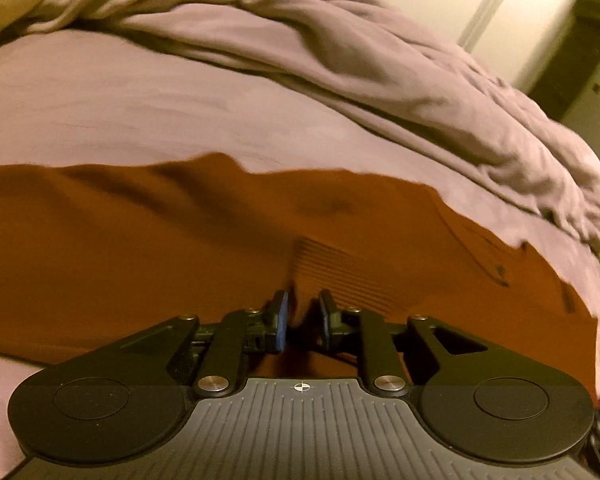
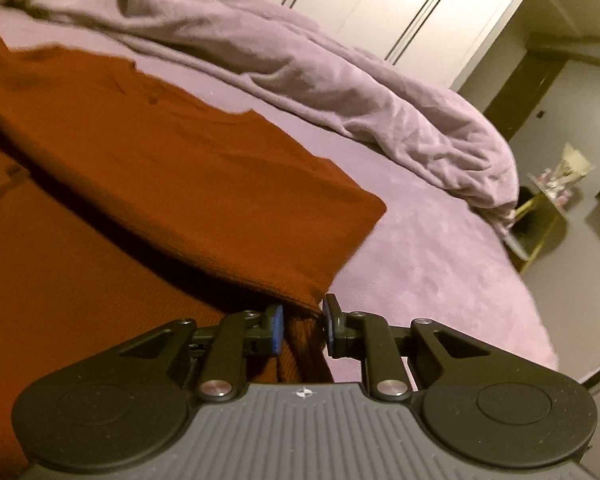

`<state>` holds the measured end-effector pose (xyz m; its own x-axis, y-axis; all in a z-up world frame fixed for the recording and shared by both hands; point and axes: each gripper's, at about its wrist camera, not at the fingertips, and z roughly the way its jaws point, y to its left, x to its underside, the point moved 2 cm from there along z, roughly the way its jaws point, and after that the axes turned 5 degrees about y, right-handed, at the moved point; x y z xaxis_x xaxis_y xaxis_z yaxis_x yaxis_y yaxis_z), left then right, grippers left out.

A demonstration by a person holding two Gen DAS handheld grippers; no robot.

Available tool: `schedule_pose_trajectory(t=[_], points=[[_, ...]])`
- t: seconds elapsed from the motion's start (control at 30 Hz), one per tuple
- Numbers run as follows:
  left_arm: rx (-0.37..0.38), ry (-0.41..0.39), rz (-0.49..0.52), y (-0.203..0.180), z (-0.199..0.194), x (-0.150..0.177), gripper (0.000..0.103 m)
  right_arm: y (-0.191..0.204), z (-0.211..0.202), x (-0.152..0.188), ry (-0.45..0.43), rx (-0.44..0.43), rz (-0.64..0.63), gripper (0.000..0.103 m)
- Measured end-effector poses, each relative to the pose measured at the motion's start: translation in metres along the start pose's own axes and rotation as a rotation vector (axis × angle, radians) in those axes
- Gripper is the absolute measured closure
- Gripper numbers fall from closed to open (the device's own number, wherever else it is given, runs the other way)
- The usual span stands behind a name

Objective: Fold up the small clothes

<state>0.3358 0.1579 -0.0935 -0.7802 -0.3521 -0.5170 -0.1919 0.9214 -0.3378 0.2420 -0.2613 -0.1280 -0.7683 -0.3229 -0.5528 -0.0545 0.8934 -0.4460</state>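
A rust-orange knitted garment (image 1: pixel 140 240) lies spread on the purple bed sheet (image 1: pixel 140 100). Its ribbed hem (image 1: pixel 340 272) lies just beyond my left gripper (image 1: pixel 303 316), whose jaws stand a narrow gap apart right above the cloth, with nothing pinched between the blue pads. In the right wrist view the garment (image 2: pixel 180 168) has one layer folded over another. The near corner of it runs in between the pads of my right gripper (image 2: pixel 302 320), which is shut on the fabric at the garment's right edge.
A crumpled lilac duvet (image 2: pixel 340 80) is heaped along the far side of the bed, also in the left wrist view (image 1: pixel 380 60). White wardrobe doors (image 2: pixel 400 0) stand behind it. A small table with clutter (image 2: pixel 548 196) sits on the floor to the right. Bare sheet (image 2: pixel 440 260) lies right of the garment.
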Motion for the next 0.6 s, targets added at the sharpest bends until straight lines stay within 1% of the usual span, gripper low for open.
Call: schedule_pose_trajectory(t=[0.03, 0.1, 0.13, 0.17, 0.23, 0.27, 0.3, 0.4, 0.47, 0.53, 0.57, 0.6], points=[[-0.003, -0.004, -0.015, 0.005, -0.004, -0.001, 0.085, -0.003, -0.006, 0.001, -0.01, -0.027, 0.016, 0.081], [0.018, 0.004, -0.025, 0.01, -0.009, -0.002, 0.083, -0.008, -0.018, 0.003, -0.021, -0.061, 0.049, 0.08], [0.036, 0.014, -0.02, 0.009, -0.01, -0.002, 0.075, -0.011, -0.024, 0.003, -0.028, -0.076, 0.066, 0.08], [0.054, 0.024, -0.011, 0.007, -0.011, 0.0, 0.062, -0.012, -0.029, 0.002, -0.036, -0.087, 0.081, 0.08], [0.081, 0.033, 0.017, -0.001, -0.011, 0.005, 0.053, -0.013, -0.038, -0.004, -0.062, -0.108, 0.113, 0.08], [0.084, 0.037, 0.035, -0.006, -0.009, 0.007, 0.051, -0.012, -0.041, -0.006, -0.075, -0.115, 0.122, 0.08], [0.072, 0.039, 0.046, -0.01, -0.007, 0.009, 0.051, -0.01, -0.041, -0.01, -0.085, -0.119, 0.123, 0.08], [0.025, 0.059, 0.061, -0.019, 0.005, 0.014, 0.051, 0.003, -0.03, -0.02, -0.073, -0.124, 0.1, 0.08], [0.016, 0.057, 0.071, -0.023, 0.007, 0.017, 0.05, 0.01, -0.016, -0.02, -0.037, -0.132, 0.088, 0.086], [0.007, 0.053, 0.091, -0.024, 0.006, 0.019, 0.049, 0.015, -0.001, -0.014, 0.016, -0.099, 0.069, 0.091], [0.012, 0.055, 0.094, -0.022, 0.004, 0.02, 0.049, 0.015, 0.006, -0.009, 0.034, -0.083, 0.057, 0.097], [0.023, 0.057, 0.089, -0.019, 0.001, 0.02, 0.049, 0.016, 0.008, -0.005, 0.023, -0.061, 0.033, 0.098]])
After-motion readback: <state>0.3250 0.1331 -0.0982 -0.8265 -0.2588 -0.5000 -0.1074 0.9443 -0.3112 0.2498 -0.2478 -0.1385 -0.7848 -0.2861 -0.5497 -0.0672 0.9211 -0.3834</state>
